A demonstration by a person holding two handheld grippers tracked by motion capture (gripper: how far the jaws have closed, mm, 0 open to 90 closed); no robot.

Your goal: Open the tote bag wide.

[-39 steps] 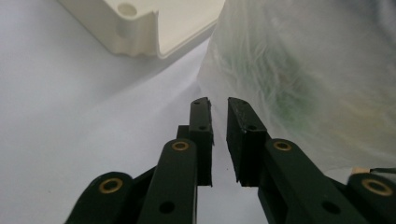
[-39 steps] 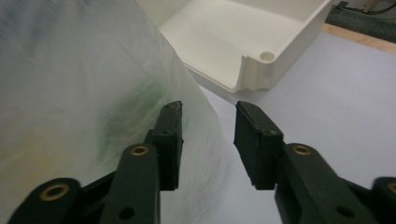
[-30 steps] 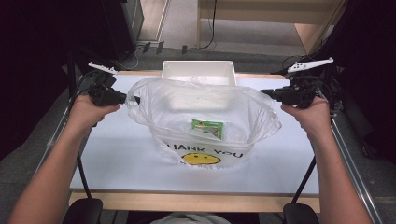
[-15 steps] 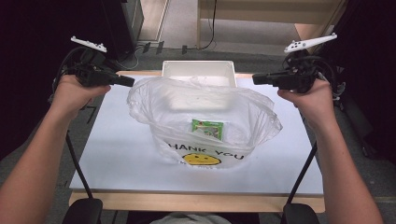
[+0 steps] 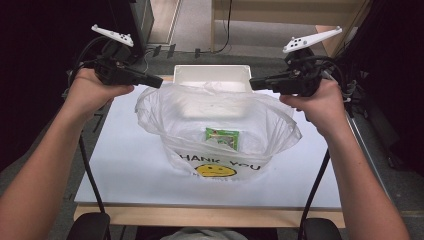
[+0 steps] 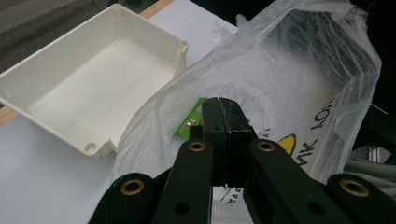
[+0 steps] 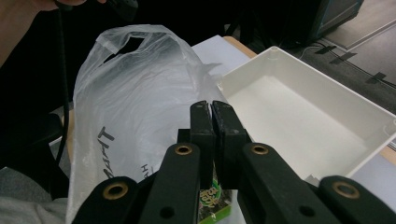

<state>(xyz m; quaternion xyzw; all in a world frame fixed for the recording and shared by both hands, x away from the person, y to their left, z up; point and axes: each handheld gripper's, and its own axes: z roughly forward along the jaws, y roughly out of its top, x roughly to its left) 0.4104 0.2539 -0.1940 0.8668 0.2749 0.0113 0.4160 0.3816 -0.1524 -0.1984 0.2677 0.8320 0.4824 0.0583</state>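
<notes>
On the white table (image 5: 125, 165), thin plastic bag (image 5: 220, 120) with a green packet (image 5: 222, 137) inside, standing before a white tray (image 5: 212, 75); left gripper (image 5: 159, 82) and right gripper (image 5: 251, 83) shut empty, raised beside its rim; next, likely regripping the handles

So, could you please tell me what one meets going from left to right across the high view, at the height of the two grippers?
Left hand → left gripper → white tray → right gripper → right hand.
</notes>
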